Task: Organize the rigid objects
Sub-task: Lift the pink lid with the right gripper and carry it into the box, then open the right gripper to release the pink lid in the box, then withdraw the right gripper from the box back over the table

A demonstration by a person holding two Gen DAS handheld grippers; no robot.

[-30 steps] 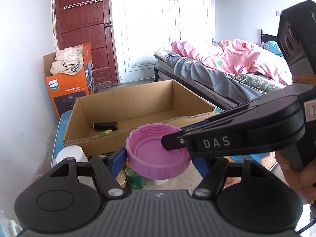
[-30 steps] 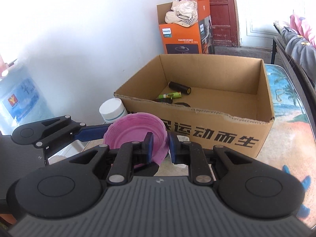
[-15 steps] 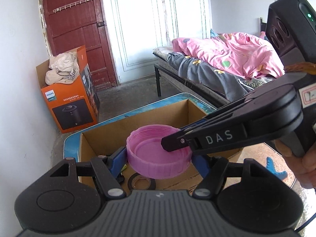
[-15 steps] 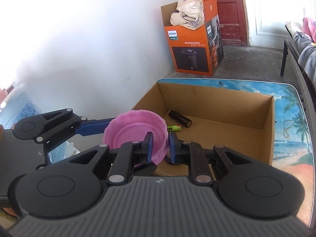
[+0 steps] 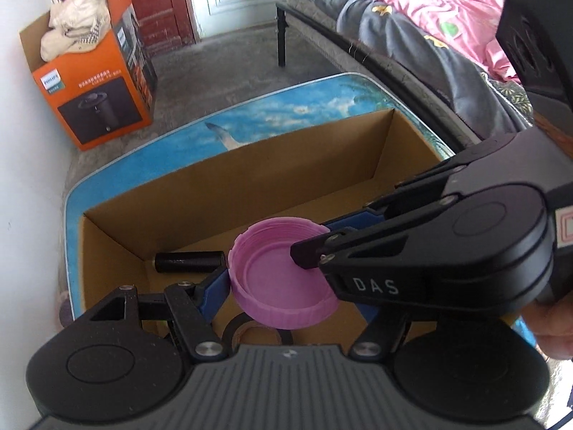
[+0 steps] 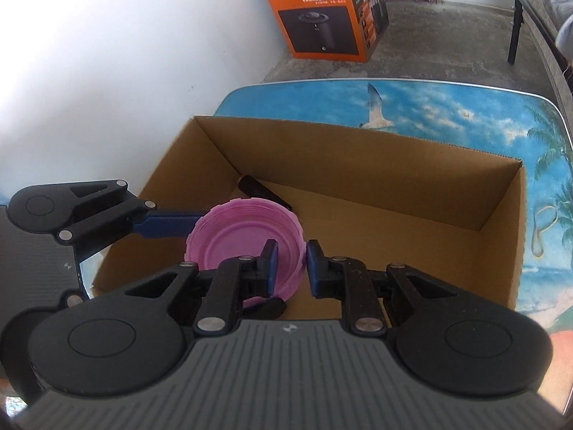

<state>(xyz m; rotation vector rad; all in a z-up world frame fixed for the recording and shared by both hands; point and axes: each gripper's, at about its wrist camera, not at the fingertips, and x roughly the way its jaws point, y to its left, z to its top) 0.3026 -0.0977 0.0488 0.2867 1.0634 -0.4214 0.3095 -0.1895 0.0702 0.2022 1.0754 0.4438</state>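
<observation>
Both grippers hold lid [image 5: 283, 286] over box [image 5: 250, 179] for drop: left gripper [image 5: 286, 288] pinching its sides, right gripper [image 6: 289, 265] pinching rim.

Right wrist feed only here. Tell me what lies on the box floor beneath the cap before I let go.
Observer: The left wrist view shows a black tape ring lying flat on the floor of the cardboard box, partly hidden under the pink cap that the left gripper clamps.
Operator: Say whether it touches the black cylinder I see.
Observer: It does not. The ring lies apart from the black cylinder, nearer the box's near wall.
</observation>
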